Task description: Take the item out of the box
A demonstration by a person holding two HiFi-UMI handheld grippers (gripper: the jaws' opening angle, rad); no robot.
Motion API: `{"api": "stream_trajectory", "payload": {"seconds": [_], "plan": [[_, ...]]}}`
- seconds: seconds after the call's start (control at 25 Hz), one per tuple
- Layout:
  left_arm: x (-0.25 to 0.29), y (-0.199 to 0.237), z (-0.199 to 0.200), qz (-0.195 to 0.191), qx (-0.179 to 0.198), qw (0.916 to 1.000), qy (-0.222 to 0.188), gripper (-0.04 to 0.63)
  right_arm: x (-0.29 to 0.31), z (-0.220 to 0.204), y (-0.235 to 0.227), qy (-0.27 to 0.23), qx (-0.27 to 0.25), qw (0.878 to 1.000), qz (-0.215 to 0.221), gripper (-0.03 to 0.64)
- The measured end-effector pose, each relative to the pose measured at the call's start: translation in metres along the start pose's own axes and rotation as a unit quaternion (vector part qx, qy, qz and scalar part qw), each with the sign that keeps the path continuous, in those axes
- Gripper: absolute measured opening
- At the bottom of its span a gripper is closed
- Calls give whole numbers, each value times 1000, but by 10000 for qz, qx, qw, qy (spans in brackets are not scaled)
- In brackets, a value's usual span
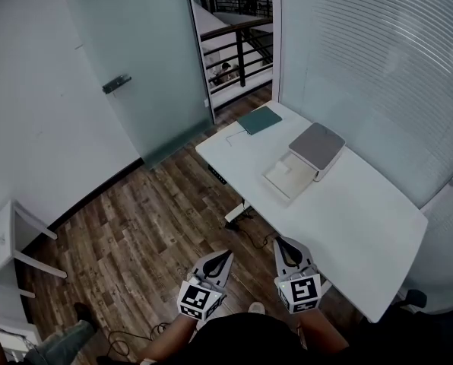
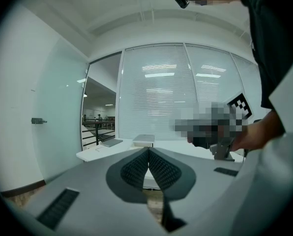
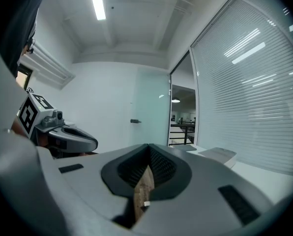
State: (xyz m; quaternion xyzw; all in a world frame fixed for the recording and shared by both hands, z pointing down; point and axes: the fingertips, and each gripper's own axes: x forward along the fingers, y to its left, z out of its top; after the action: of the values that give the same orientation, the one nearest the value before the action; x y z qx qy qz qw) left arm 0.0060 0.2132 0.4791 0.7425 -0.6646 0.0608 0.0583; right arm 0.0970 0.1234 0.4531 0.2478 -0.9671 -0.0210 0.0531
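A white box with a grey lid point(image 1: 316, 147) stands on the white table point(image 1: 363, 219), and a flat cream piece point(image 1: 287, 178) lies against its near-left side. Both grippers hang over the wooden floor, short of the table's near edge and well away from the box. My left gripper point(image 1: 227, 255) is shut with nothing between its jaws, and so is my right gripper point(image 1: 282, 241). Past the shut left gripper point(image 2: 148, 149) in the left gripper view, the box point(image 2: 144, 140) shows far off. The right gripper view has the shut right gripper point(image 3: 148, 146) with the box point(image 3: 218, 155) at right.
A teal folder point(image 1: 260, 119) lies at the table's far corner beside a thin wire. A frosted glass door point(image 1: 135, 59) and a doorway to a railed landing stand beyond. A white stand point(image 1: 14, 242) and floor cables lie at left. Blinds point(image 1: 394, 67) border the table's right side.
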Motion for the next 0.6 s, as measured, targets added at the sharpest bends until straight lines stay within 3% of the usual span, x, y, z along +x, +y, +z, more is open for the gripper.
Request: {"api": "stream_trajectory", "payload": {"seconds": [0.6], "plan": [[49, 14, 9, 354, 71, 9993, -21, 12, 25, -6, -41, -23, 43, 9996, 272, 6]]}}
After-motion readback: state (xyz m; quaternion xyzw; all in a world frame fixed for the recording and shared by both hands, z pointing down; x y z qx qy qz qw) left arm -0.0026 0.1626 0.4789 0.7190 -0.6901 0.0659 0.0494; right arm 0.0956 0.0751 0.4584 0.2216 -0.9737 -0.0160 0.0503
